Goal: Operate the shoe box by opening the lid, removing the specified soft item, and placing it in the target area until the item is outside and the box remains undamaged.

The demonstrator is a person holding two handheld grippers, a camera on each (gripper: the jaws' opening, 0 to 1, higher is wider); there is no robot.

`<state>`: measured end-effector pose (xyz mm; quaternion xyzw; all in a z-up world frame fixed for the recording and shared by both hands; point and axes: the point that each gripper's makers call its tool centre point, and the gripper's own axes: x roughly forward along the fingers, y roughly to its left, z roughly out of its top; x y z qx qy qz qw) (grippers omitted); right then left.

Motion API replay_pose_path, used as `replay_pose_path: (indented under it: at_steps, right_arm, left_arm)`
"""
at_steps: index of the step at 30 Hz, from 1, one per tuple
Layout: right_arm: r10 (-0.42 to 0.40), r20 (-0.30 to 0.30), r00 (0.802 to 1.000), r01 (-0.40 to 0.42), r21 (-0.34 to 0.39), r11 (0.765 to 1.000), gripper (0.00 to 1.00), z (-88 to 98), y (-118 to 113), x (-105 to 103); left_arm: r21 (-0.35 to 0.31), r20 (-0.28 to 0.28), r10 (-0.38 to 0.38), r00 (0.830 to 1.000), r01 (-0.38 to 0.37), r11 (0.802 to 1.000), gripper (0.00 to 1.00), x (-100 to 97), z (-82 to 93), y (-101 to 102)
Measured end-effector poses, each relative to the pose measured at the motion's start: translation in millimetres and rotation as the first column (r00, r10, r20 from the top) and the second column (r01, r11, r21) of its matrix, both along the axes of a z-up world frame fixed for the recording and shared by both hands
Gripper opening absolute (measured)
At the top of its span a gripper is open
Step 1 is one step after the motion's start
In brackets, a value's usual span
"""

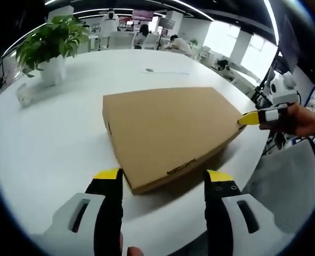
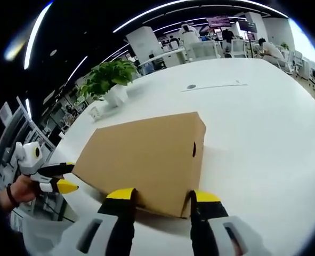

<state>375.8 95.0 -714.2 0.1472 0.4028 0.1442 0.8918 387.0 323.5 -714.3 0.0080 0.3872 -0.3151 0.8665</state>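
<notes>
One brown cardboard shoe box (image 1: 168, 133) lies flat on the white table (image 1: 50, 144) with its lid down and closed. In the left gripper view its long axis runs from the near corner by the fingers away toward the far right, and one long side wall with a small closing tab faces the camera. In the right gripper view the same shoe box (image 2: 146, 154) shows an end wall with a dark finger hole, turned toward the open stretch of table (image 2: 264, 133) on its right. The left gripper (image 1: 165, 178) hangs just short of the box's near corner, its two yellow-tipped fingers spread apart and gripping nothing. The right gripper (image 2: 162, 197) sits at the box's near edge with its fingers likewise parted, one to each side of the corner (whether they touch the cardboard I cannot tell). Each gripper also appears at the side of the other's view, held in a hand (image 1: 306, 120). Beyond the box, one potted plant (image 1: 50, 45) in a white pot stands well apart from it. Nothing lies between the grippers and the box.
</notes>
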Motion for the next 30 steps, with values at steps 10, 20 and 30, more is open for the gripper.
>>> replay_pose_path:
  at_steps: [10,20,30]
  right_arm:
    - [0.042,0.011,0.999,-0.043,0.039,0.998,0.36,0.4,0,-2]
    - [0.297,0.127,0.946,-0.28,-0.141,0.95,0.56,-4.2,2,-31]
    - [0.276,0.165,0.947,-0.249,-0.167,0.954,0.54,-2.4,0,-15]
  left_arm:
    - [-0.025,0.002,0.053,0.999,-0.053,0.998,0.54,-3.2,0.2,13]
    - [-0.04,-0.006,0.101,0.995,-0.101,0.994,0.62,-8.0,-11.6,23]
    - [-0.032,0.015,0.098,0.995,-0.097,0.995,0.63,-1.7,-14.2,20]
